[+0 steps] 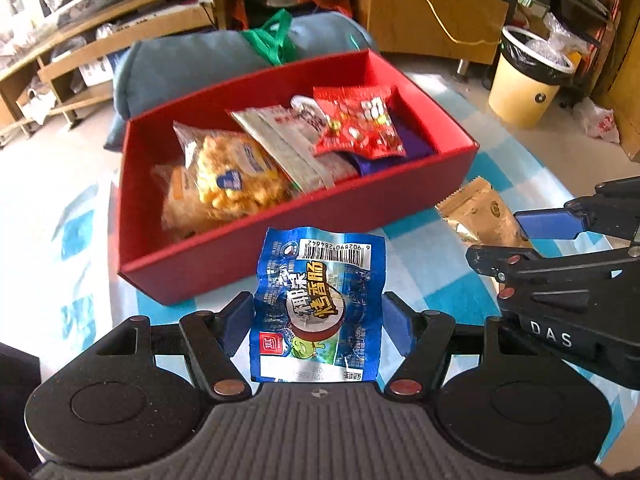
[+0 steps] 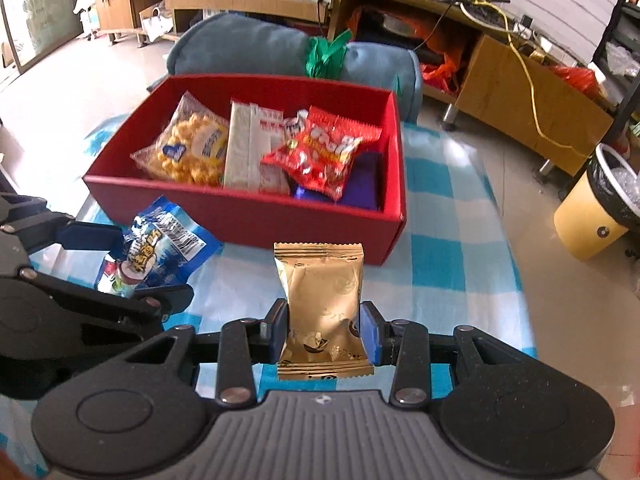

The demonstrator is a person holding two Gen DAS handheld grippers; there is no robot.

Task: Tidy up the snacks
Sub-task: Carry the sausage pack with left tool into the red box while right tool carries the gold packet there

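My left gripper is shut on a blue snack packet in front of the red box. The blue packet also shows in the right wrist view. My right gripper is shut on a gold snack packet, just short of the red box's near wall. The gold packet also shows in the left wrist view. The box holds a yellow puff bag, a white packet, a red candy bag and a purple pack.
A blue-and-white checked cloth covers the surface. A blue-grey cushion with a green tie lies behind the box. A yellow bin with a black liner stands on the floor to the right. Wooden shelving runs along the back.
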